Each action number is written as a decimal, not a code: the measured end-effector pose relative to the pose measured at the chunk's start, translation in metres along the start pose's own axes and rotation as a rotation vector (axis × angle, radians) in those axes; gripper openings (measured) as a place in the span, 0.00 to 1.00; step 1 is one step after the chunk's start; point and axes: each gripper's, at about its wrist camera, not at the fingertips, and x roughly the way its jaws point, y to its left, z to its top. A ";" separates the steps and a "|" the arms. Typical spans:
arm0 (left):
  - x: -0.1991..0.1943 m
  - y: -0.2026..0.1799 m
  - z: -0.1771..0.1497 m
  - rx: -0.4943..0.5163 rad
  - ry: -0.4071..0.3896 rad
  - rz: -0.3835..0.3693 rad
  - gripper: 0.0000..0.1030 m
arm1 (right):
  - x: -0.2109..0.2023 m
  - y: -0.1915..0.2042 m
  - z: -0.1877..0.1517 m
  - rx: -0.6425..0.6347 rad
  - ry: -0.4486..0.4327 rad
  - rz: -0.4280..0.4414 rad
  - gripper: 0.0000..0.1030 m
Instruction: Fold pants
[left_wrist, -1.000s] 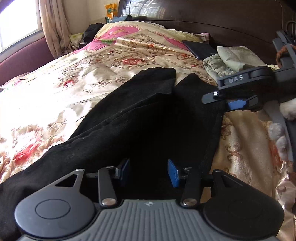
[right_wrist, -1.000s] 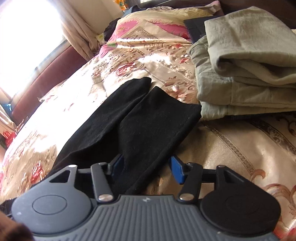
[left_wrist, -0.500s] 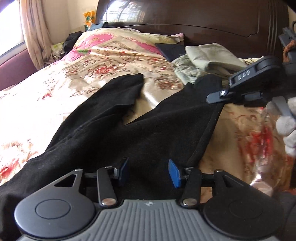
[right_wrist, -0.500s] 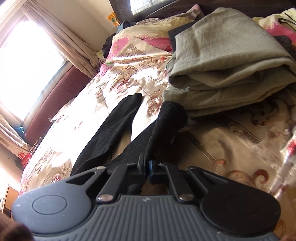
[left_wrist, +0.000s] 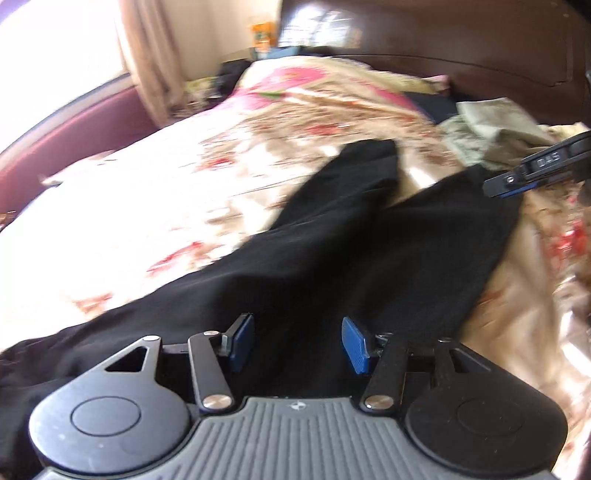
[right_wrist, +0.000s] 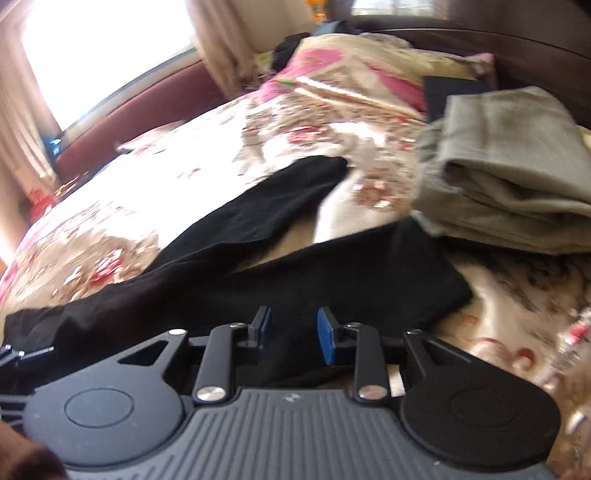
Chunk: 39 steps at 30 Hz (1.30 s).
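Observation:
The black pants (left_wrist: 332, 251) lie on the floral bedspread (left_wrist: 177, 192), legs spread apart and pointing toward the headboard. My left gripper (left_wrist: 297, 345) is open, low over the upper part of the pants, holding nothing. My right gripper (right_wrist: 291, 334) is open over the right leg (right_wrist: 332, 280) near its hem; cloth lies under the blue pads (right_wrist: 327, 341), not pinched. The right gripper also shows in the left wrist view (left_wrist: 517, 181) over that leg's end. The left leg (right_wrist: 280, 199) lies flat farther away.
A folded pile of olive-green clothes (right_wrist: 509, 173) sits just right of the right leg's hem. A dark folded item (right_wrist: 454, 92) lies by the pillow. The dark wooden headboard (left_wrist: 443, 40) stands behind. A window and curtain (right_wrist: 92, 55) are to the left.
My right gripper has opened and let go of the right leg's hem, which now lies flat, spread away from the left leg. Both cameras shifted; the view is blurred.

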 end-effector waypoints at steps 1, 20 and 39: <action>-0.004 0.015 -0.005 -0.002 0.005 0.042 0.65 | 0.014 0.017 0.004 -0.041 0.030 0.046 0.33; 0.018 0.295 -0.062 -0.180 0.080 0.274 0.86 | 0.204 0.294 0.033 -0.662 0.392 0.414 0.51; 0.044 0.325 -0.075 -0.342 0.124 0.150 0.33 | 0.245 0.260 0.044 -0.493 0.614 0.445 0.56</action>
